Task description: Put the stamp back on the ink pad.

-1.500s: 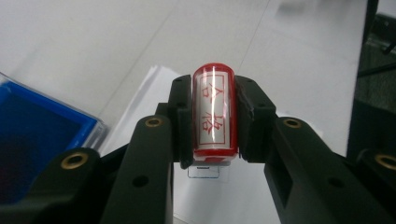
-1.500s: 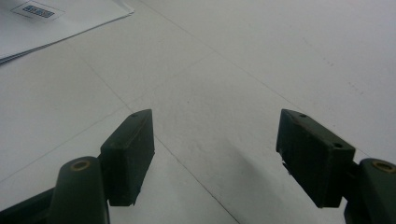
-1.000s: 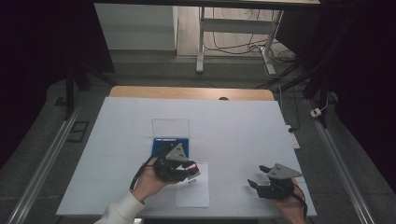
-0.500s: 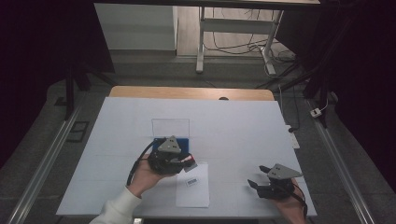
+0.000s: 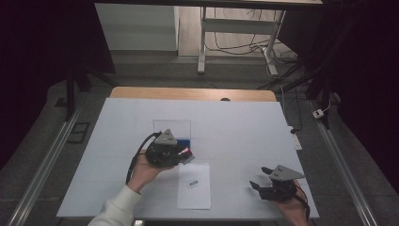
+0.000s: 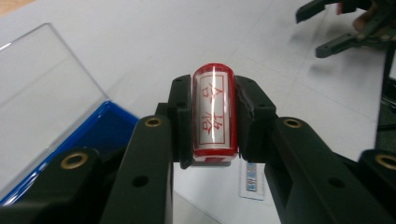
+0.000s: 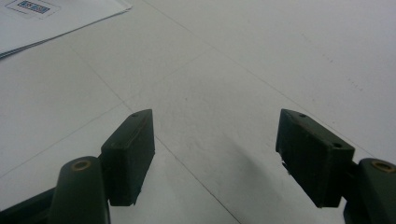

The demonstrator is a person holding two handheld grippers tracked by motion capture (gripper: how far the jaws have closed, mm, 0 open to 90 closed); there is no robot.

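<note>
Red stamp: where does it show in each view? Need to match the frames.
High view: the red stamp sits left of centre, at the tip of the left claw, just above the paper sheet.
Left gripper view: centre, clamped upright between the jaws.
Right gripper view: not in it.
Shared landmark: the paper sheet's blue label.

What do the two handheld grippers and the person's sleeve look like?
Both the left gripper and the right gripper are black, each topped by a grey three-cornered plate. Their blocky black fingers carry brass-coloured pivot rivets. A black cable loops from the left one. The left forearm wears a white long sleeve.
</note>
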